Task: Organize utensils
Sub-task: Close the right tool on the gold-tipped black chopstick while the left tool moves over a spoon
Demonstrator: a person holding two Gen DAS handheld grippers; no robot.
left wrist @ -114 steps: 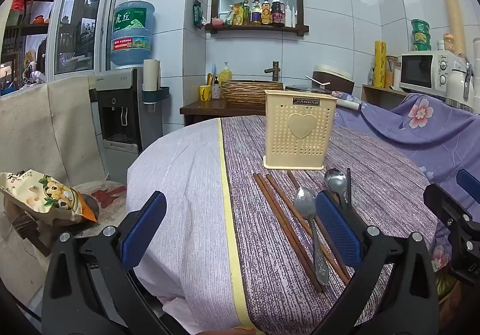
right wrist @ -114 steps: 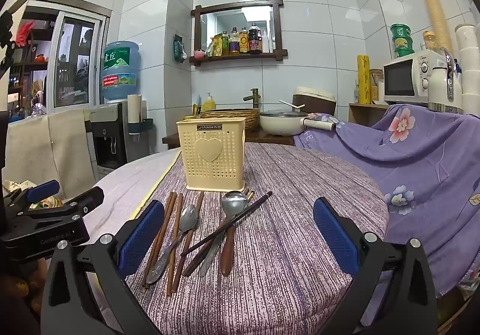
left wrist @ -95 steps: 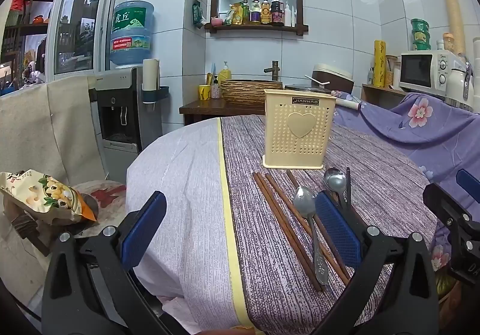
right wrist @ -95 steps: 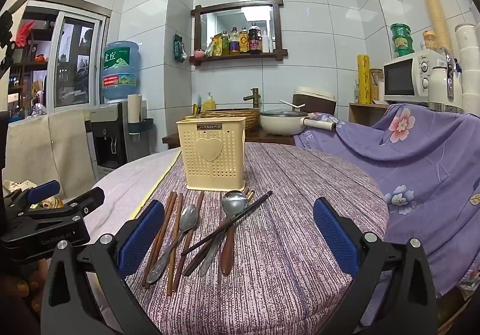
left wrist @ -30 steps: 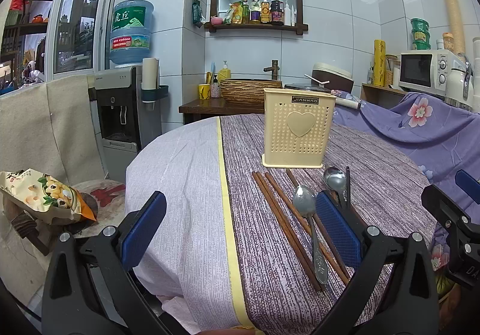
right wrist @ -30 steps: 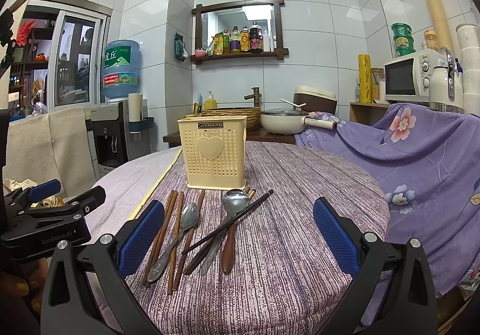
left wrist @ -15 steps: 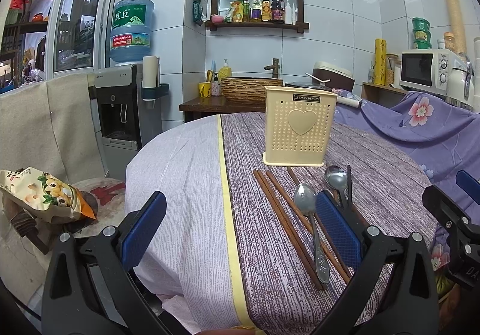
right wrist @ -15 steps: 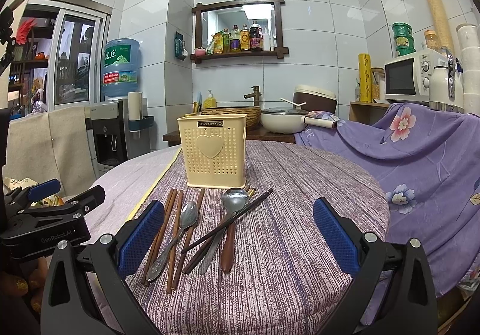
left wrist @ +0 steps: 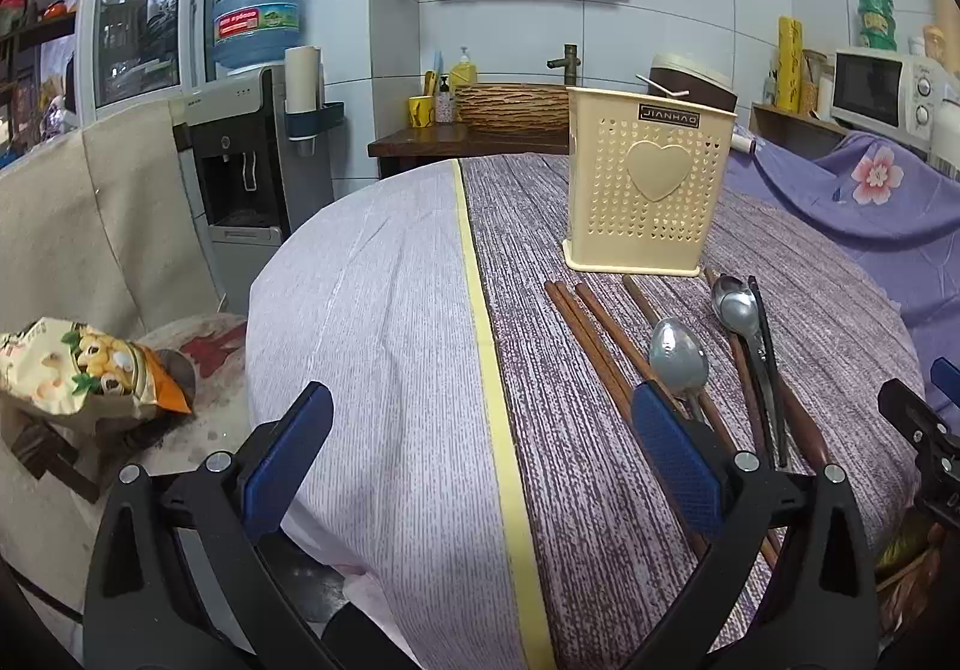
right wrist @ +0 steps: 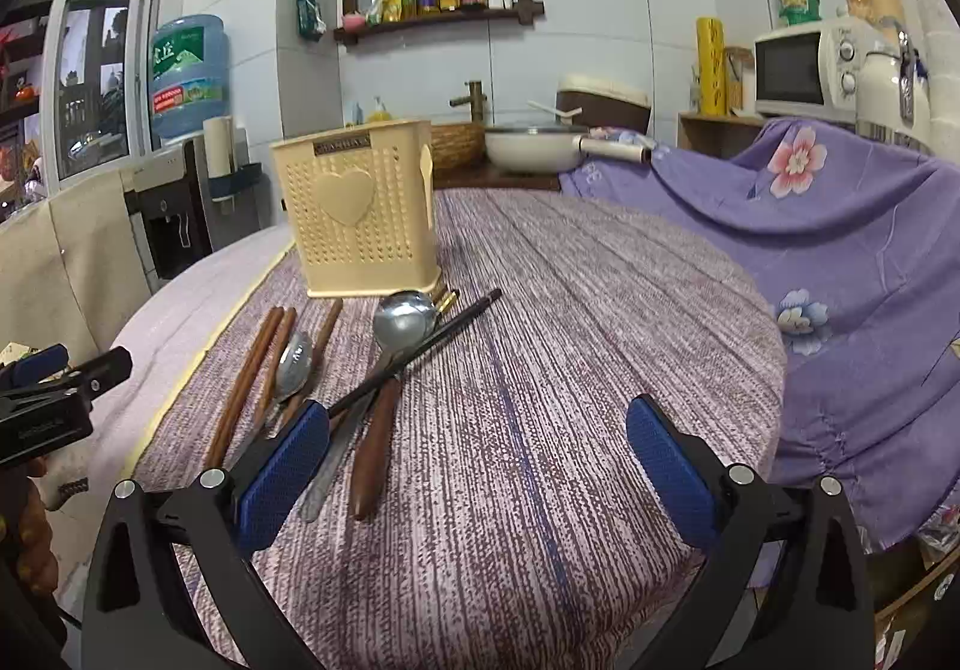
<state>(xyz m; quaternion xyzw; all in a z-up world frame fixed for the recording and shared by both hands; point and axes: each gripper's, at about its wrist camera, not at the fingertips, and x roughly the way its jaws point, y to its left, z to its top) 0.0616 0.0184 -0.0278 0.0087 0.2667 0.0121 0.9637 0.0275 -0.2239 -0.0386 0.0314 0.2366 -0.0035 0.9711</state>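
The utensils (right wrist: 360, 364) lie loose on the tablecloth (right wrist: 570, 370), touching the front of the holder (right wrist: 359, 217). My right gripper (right wrist: 477, 466) hovers just before them, fingers spread; my left gripper (left wrist: 474, 454) is spread too, empty.

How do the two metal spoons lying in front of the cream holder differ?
The left spoon has a smaller, duller bowl and lies among the brown chopsticks; the right spoon has a bigger, shinier bowl nearer the cream holder.
A black chopstick crosses the right spoon's neck; nothing crosses the left spoon's bowl.
Both lie flat on the striped cloth, bowls toward the holder, untouched by either gripper.
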